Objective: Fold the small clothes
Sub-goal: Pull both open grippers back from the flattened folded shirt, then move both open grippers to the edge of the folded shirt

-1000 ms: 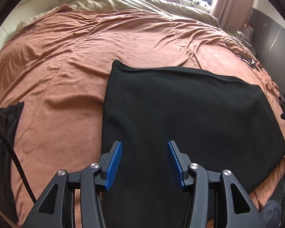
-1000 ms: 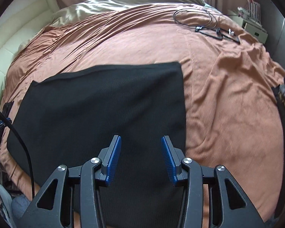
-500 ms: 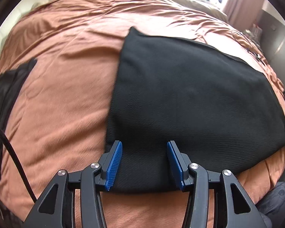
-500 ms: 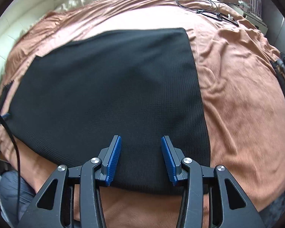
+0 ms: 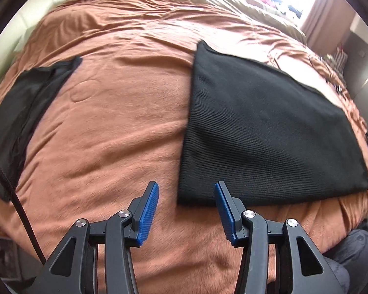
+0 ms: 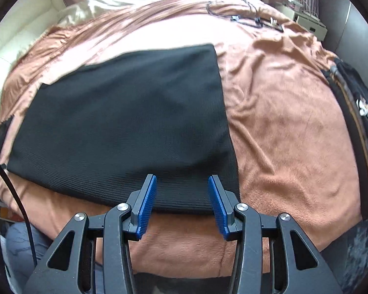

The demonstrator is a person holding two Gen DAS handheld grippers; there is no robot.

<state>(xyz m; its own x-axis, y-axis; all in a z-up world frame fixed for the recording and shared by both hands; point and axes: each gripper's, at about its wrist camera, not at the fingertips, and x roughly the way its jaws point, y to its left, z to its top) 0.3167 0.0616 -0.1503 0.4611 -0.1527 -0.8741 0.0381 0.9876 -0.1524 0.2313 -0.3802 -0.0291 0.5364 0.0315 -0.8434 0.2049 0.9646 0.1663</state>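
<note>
- Black ribbed garment (image 5: 265,132) lies flat and folded on the rust-brown blanket (image 5: 115,127).
- Left gripper (image 5: 186,210) hovers at its near left corner, jaws apart, gripping nothing.
- Right gripper (image 6: 181,203) hovers above its near right edge, jaws apart, empty.

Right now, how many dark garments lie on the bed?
3. A black knit piece in the middle, one at the left edge, one at the right edge. Others may lie out of frame.
</note>
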